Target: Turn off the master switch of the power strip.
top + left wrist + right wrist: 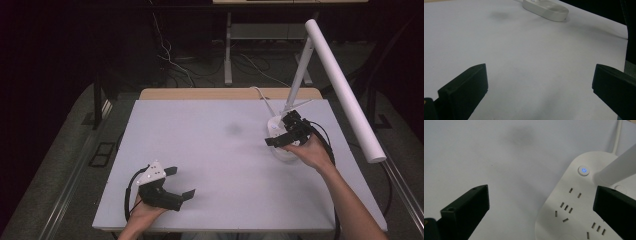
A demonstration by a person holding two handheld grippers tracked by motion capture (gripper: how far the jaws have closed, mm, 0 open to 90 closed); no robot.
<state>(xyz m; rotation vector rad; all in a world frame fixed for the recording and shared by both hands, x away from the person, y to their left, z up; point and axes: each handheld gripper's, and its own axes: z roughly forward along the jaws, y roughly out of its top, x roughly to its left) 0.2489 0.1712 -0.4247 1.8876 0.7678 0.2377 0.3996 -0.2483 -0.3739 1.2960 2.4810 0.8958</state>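
Observation:
A white desk lamp stands at the table's right back, with a long tubular head [345, 90], a slanted stem [300, 75] and an oval base [574, 215] that carries several socket slots. A small round button [583, 170] on the base glows blue. My right gripper [278, 131] hovers open just over the base's left part, one jaw over the bare table and the other over the sockets by the stem [619, 167]. My left gripper [180, 182] rests open at the near left with nothing between its jaws. From there the lamp base [546, 8] lies far ahead.
The white tabletop [220, 165] has a faint dark smudge [233, 129] near its middle. The lamp's white cable [260, 95] runs off the back edge. The lamp head overhangs the table's right side. Cables and a desk leg [228, 50] lie on the floor behind.

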